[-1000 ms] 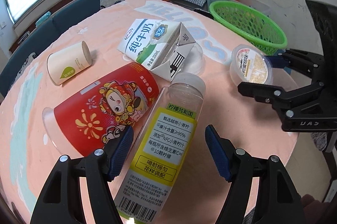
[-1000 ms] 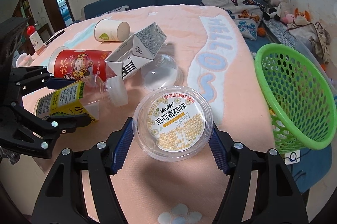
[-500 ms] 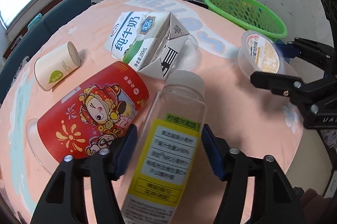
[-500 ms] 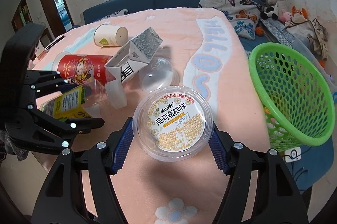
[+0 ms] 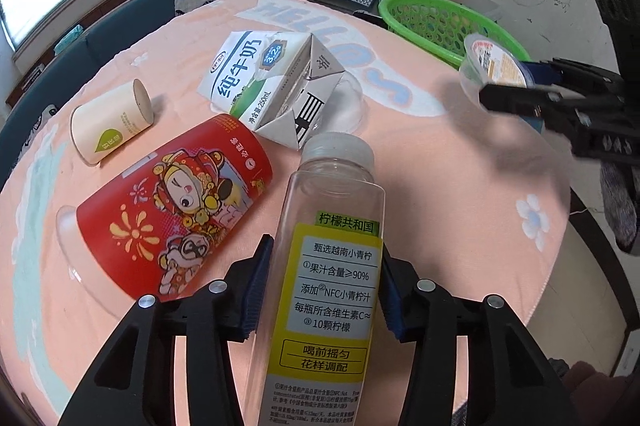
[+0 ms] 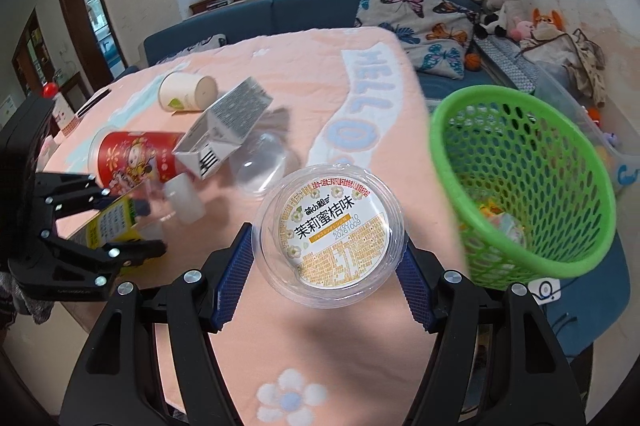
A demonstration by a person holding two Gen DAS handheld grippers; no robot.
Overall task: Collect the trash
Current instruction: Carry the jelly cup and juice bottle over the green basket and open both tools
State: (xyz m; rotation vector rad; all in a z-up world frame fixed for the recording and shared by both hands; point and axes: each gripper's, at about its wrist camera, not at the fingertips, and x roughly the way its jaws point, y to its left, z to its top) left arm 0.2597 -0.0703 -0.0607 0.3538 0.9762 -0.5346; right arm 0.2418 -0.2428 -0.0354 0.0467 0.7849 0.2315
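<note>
The left claw [image 5: 324, 290] covers the bottle's [image 5: 332, 266] sides; its base is cut off.

We list: a juice bottle [image 5: 332, 266] in clear glossy plastic with a smooth paper label; a jelly cup [image 6: 328, 234] in clear plastic with a printed foil lid; a milk carton [image 5: 272, 86] in coated card; a matt paper cup [image 5: 112, 120]; a green plastic mesh basket [image 6: 520, 178]; a worktop [image 5: 460, 186] in soft matt cloth; fingers [image 6: 234, 278] with ribbed blue pads.
</note>
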